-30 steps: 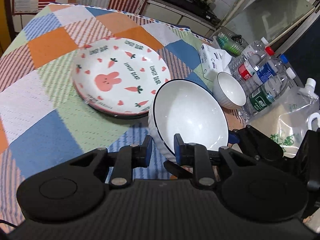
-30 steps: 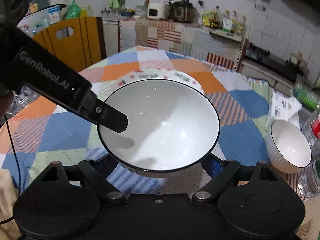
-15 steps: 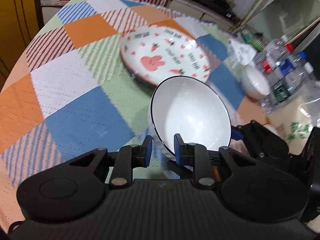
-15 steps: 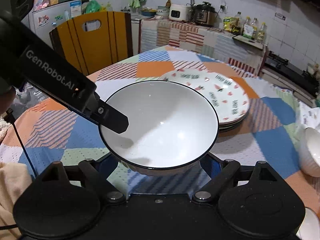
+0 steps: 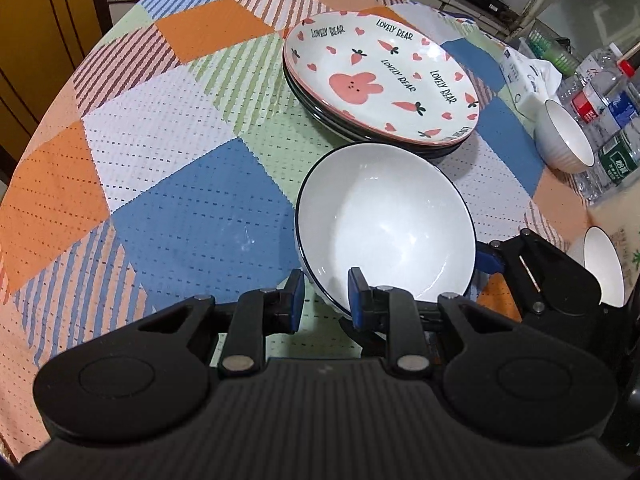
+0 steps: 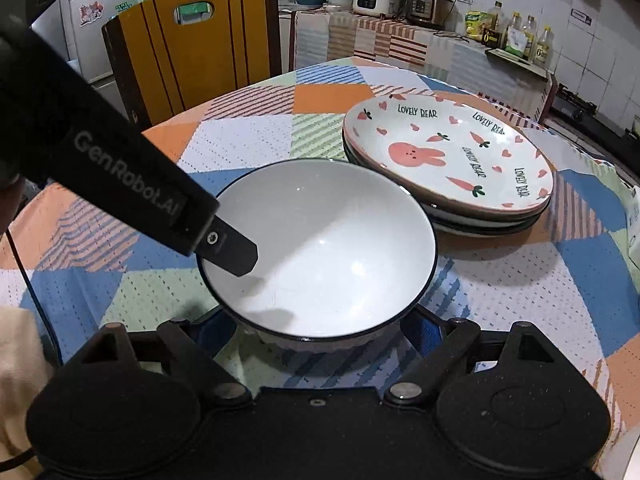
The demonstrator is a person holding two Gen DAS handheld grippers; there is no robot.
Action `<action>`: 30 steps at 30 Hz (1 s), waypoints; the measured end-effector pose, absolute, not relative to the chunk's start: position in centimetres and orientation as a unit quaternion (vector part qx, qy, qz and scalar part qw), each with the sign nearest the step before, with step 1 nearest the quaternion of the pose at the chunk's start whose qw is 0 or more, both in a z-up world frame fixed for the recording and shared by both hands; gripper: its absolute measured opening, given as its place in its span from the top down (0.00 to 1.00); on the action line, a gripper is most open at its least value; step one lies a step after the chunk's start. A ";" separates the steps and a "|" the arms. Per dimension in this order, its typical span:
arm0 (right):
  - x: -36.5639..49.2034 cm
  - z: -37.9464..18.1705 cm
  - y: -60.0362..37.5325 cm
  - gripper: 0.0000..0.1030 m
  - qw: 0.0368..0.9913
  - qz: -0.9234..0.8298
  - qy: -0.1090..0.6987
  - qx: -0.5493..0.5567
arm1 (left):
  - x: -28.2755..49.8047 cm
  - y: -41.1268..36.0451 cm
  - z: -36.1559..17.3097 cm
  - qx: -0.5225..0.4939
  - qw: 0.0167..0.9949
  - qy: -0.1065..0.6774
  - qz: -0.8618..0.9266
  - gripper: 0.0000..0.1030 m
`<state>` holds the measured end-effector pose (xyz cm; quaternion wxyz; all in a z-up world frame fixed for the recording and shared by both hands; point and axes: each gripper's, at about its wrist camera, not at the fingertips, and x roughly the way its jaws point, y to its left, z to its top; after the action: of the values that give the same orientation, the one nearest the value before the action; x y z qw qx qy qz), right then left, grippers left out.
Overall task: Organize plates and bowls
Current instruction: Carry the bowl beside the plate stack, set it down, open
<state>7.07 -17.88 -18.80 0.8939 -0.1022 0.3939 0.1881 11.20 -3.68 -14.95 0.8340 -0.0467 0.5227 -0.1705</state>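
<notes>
Left gripper: matte black ribbed housing, two round discs, silver rivets on the linkage arms, blue pads on the fingers. Right gripper: same black build, blue pads, small centre screw. Grey "GenRobot.AI" lettering and a cross-head screw on the left gripper's finger, left of the right wrist view. Thin black cable at left edge.

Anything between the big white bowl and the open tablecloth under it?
Nothing visible. The large white black-rimmed bowl is pinched at its rim by the left gripper and cradled between the spread fingers of the right gripper; only bare checked tablecloth shows beneath. The stack of bunny-print plates sits behind, apart.
</notes>
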 end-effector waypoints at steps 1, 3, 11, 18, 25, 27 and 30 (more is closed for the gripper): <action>6.9 -18.8 -17.9 0.11 0.895 0.187 0.391 -0.103 | 11.2 -3.6 -15.0 -0.048 0.835 0.522 -0.171 0.79; 6.8 -18.8 -17.9 0.11 0.895 0.187 0.393 -0.096 | 11.3 -3.5 -15.0 -0.054 0.833 0.523 -0.170 0.79; 6.5 -17.8 -18.5 0.10 0.893 0.181 0.402 -0.085 | 10.1 -4.0 -13.6 -0.035 0.845 0.502 -0.179 0.66; 4.5 -15.5 -19.8 0.10 0.897 0.174 0.399 -0.073 | 8.3 -4.2 -10.8 -0.032 0.854 0.479 -0.198 0.54; 2.2 -13.5 -21.4 0.09 0.898 0.158 0.405 -0.072 | 6.4 -4.5 -9.9 -0.003 0.849 0.476 -0.227 0.46; 1.6 -13.1 -21.9 0.09 0.898 0.149 0.408 -0.074 | 5.9 -4.7 -10.0 0.009 0.848 0.477 -0.230 0.46; 0.6 -12.4 -22.7 0.09 0.900 0.132 0.409 -0.076 | 5.1 -5.2 -9.7 0.022 0.845 0.478 -0.237 0.41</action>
<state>0.63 -22.65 -12.45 0.8997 -0.0764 0.4088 0.1324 5.12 -5.18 -9.72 0.8455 0.0217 0.4780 -0.2370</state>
